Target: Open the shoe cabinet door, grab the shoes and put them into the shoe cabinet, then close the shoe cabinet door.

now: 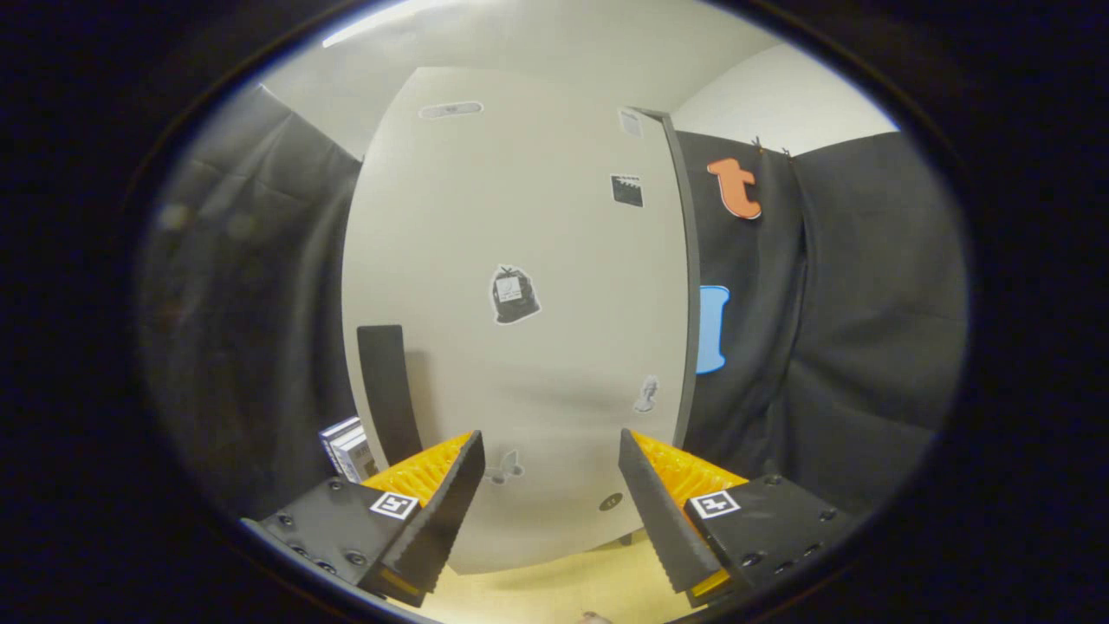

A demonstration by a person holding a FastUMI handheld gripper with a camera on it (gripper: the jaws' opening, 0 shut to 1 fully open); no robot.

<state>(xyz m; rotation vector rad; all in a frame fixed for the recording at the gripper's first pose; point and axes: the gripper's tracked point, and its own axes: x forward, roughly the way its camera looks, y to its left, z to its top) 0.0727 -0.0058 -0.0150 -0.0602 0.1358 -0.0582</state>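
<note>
Gripper (550, 472) spread wide on nothing, closed shoe cabinet door (520, 303) just ahead, dark handle (387, 394) beyond the left finger

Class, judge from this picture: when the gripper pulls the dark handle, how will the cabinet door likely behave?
The cabinet door looks a flat rigid panel, so it probably swings stiffly. The dark handle seems smooth, so the open gripper may slip. Tall and narrow, the cabinet might rock.

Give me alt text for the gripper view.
An open gripper, holding nothing, faces a pale shoe cabinet door dotted with small stickers. A dark vertical handle sits just ahead of one finger, near the door's edge; pale floor lies below.
</note>
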